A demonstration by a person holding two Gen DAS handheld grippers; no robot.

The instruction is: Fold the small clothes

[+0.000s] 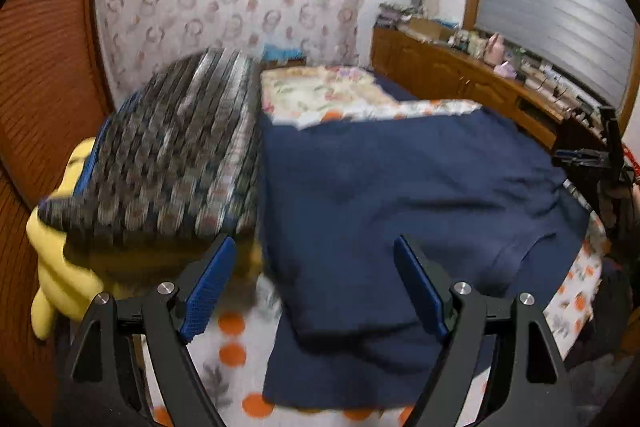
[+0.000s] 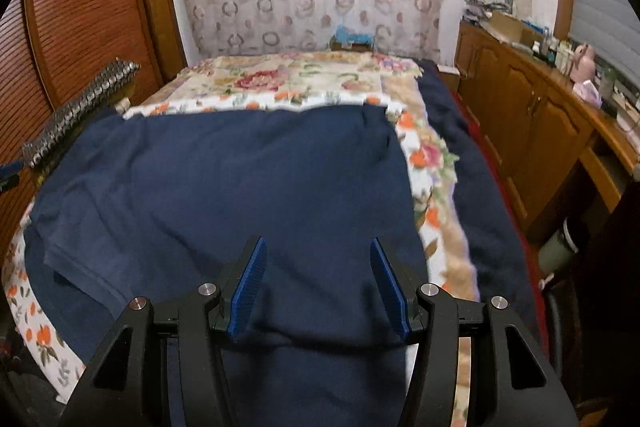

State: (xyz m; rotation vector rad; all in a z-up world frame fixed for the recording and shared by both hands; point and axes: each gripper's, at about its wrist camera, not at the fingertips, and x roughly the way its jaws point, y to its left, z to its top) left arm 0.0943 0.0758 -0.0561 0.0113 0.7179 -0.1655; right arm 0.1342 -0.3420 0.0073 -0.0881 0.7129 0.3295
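- The navy garment (image 2: 248,187) lay spread flat on the bed (image 2: 436,183), over a quilt printed with oranges and flowers, its far hem close to a floral panel further up the bed.
- It looked like a plain dark T-shirt: soft knit, a few shallow creases, one short sleeve (image 2: 80,263) folded out near the left edge in the right wrist view.
- The left gripper (image 1: 316,287) hung over the near left portion of the shirt, jaws wide apart, with nothing between them but cloth lying below.
- The right gripper (image 2: 318,283) hung over the near middle of the shirt, jaws parted less widely and also holding nothing.
- Judged from this, the step in hand was the approach for a first fold; no fold showed in the body of the shirt yet.
- The next move would likely call for each gripper to drop onto a near edge or corner and pinch one layer without bunching the quilt beneath.
- A checked cushion (image 1: 172,147) and a yellow plush toy (image 1: 60,267) sat just beside the shirt's left edge, which could crowd the left gripper.
- The left wrist view was blurred, so the near hem there was hard to read.
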